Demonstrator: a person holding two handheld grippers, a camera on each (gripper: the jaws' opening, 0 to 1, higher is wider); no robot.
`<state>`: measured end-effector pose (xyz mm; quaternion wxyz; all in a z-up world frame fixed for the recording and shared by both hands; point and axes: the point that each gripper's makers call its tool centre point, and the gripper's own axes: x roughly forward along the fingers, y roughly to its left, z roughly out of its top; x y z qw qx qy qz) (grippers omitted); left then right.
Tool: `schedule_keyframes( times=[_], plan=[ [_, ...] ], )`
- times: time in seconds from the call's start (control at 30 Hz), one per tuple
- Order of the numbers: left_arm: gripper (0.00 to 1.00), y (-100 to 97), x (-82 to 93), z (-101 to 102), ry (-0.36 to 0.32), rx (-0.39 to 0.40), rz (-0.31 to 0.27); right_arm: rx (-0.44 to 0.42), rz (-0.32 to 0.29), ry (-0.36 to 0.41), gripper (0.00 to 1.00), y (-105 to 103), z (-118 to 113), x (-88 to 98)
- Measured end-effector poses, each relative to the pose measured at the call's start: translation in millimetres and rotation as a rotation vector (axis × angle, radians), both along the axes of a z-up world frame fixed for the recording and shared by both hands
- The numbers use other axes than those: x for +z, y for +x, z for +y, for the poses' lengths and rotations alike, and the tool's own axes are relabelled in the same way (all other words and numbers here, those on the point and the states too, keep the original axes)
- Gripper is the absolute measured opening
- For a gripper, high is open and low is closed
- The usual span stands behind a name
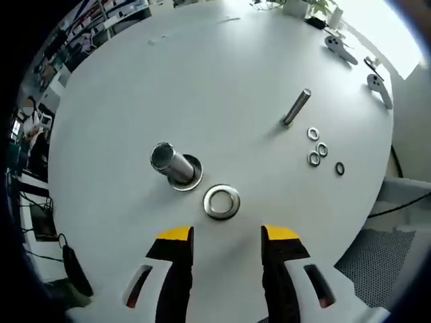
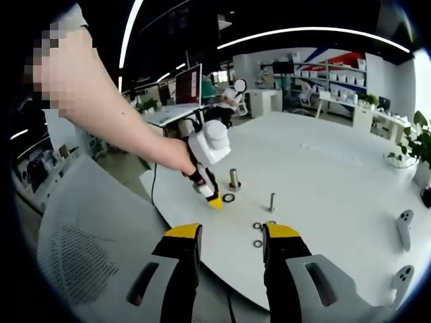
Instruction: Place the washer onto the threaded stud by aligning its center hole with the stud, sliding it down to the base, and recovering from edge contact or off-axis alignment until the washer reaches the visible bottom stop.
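Observation:
A large steel washer (image 1: 221, 201) lies flat on the white round table (image 1: 202, 81), just ahead of my left gripper (image 1: 227, 235), which is open with nothing between its yellow-tipped jaws. Beside the washer, up and to the left, a thick metal stud (image 1: 174, 163) stands upright on a round flange base. The right gripper view shows the left gripper (image 2: 214, 200) held in a person's hand, tips down near the washer (image 2: 229, 198) and the stud (image 2: 234, 179). My right gripper (image 2: 232, 232) hangs open and empty off the table's near edge.
A thin bolt (image 1: 296, 108) stands further out, with several small washers (image 1: 318, 149) near it. Two white handheld controllers (image 1: 340, 48) lie at the far table edge. A grey mesh chair (image 2: 87, 269) sits beside the table, and a potted plant (image 2: 421, 145) stands at the right.

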<state>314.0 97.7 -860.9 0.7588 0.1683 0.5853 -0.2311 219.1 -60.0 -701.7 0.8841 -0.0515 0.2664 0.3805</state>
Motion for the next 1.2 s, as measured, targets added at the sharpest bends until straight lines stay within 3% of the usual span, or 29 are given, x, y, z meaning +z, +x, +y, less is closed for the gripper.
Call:
schedule_keyframes(
  times=[0.23, 0.33, 0.53, 0.7, 1.03, 1.13, 1.2],
  plan=[
    [0.4, -5.1, -6.7, -5.4, 0.004, 0.003, 0.021, -0.001, 0.002, -0.001, 0.38, -0.1, -0.5, -0.6],
    [0.36, 1.3, -6.3, -2.7, 0.009, 0.012, -0.005, -0.008, 0.004, -0.005, 0.38, 0.1, -1.9, -1.5],
    [0.37, 2.1, -5.1, -2.8, 0.024, -0.007, 0.005, -0.004, 0.002, -0.004, 0.37, 1.0, -0.9, -1.2],
    [0.37, 11.4, -0.1, 4.1, 0.049, -0.001, -0.056, -0.001, 0.003, -0.008, 0.37, 0.5, -1.1, -1.7],
    [0.37, 9.9, -7.1, 1.8, 0.018, 0.034, 0.004, -0.003, 0.001, -0.009, 0.37, 0.6, -2.0, -1.3],
    [0.39, 12.1, -6.3, -0.3, -0.036, 0.132, 0.007, -0.004, 0.003, -0.007, 0.37, 0.6, -1.9, -1.4],
    [0.39, 11.1, -6.1, 0.7, -0.028, 0.113, 0.007, -0.001, 0.002, -0.007, 0.37, 0.2, -1.6, -1.2]
  ],
)
